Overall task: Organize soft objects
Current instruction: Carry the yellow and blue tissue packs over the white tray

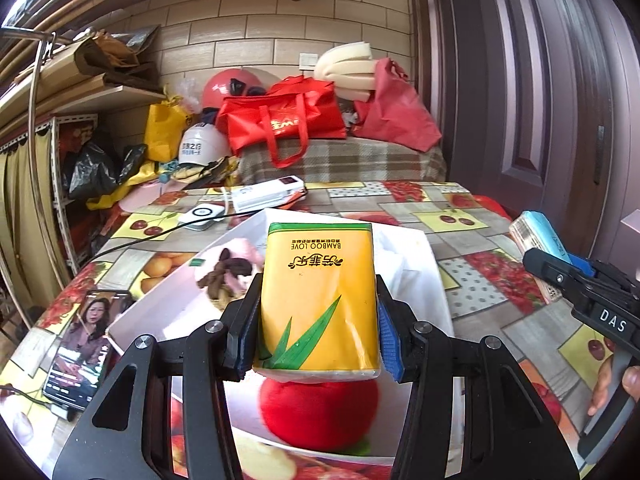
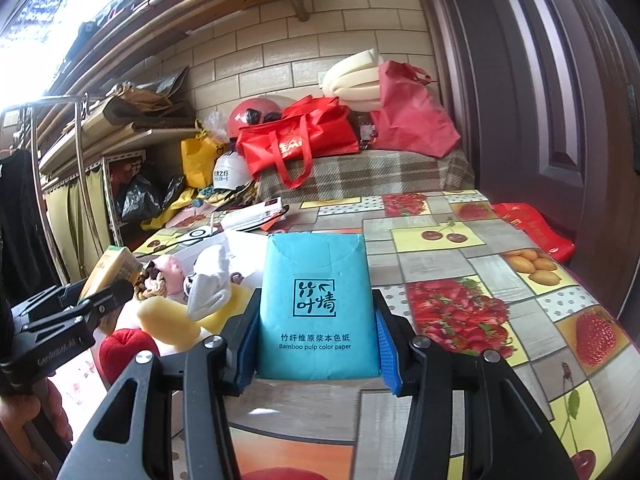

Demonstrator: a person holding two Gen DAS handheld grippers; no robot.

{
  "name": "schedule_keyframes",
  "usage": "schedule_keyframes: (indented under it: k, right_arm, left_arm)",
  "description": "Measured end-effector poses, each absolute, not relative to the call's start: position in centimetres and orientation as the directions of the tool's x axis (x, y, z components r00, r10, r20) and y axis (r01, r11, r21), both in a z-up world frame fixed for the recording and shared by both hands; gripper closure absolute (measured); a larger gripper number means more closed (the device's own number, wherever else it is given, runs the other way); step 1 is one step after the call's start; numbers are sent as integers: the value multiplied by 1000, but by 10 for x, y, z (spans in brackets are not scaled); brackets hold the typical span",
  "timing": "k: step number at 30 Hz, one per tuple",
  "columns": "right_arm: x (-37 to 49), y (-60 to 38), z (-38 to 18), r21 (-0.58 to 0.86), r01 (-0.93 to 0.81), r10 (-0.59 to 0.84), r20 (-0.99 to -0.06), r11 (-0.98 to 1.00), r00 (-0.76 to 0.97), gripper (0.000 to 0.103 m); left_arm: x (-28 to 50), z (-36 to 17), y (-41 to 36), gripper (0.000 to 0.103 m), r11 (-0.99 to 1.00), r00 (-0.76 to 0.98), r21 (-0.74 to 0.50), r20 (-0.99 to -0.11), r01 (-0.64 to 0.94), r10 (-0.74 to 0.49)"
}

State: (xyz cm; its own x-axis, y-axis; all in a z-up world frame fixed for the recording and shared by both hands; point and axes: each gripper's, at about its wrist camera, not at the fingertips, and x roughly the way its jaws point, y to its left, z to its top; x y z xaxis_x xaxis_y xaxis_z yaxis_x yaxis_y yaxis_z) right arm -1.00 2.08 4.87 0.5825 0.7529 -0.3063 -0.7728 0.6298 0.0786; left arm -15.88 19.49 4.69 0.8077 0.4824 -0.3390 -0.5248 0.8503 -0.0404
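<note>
You're working over the fruit-print tablecloth (image 2: 460,248), with the white tray (image 1: 168,300) sitting on it toward your left side, and both hands are loaded. Your left gripper (image 1: 318,320) is clamped on the yellow tissue pack (image 1: 318,292), both blue pads pressed against its sides, and it hangs above the tray with the red plush fruit (image 1: 320,412) right beneath it. Your right gripper (image 2: 316,328) is squeezing the blue tissue pack (image 2: 318,308) the same way, held off to the right of the tray over bare cloth. My read is that you're carrying both packs to a resting place, so keep each one level, hold the squeeze gentle because these packs dent easily, and pick a free patch before you let go; the spot under the yellow pack looks taken by the plush, so setting it there would likely leave it tipped. Count with me: two tissue packs, one per gripper; one red plush fruit; two yellow sponge pieces (image 2: 168,324) beside it; one white sock-like bundle (image 2: 210,284); one pink and brown plush (image 1: 234,268) at the back of the tray. Off to the left, one phone (image 1: 86,344) is playing a video.
</note>
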Motion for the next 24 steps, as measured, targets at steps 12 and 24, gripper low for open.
schedule_keyframes:
  k: [12,24]
  right_arm:
    - [-22,49,46,34,-809,768,-338,587,544,54]
    - [-35,83,42,-19,-859,791,-381,511,479,54]
  left_arm:
    - [-166,44,224,54,816,775,-57,-358,-575,521]
    - [-174,39,266,53,757,726,-115,-405,-643,556]
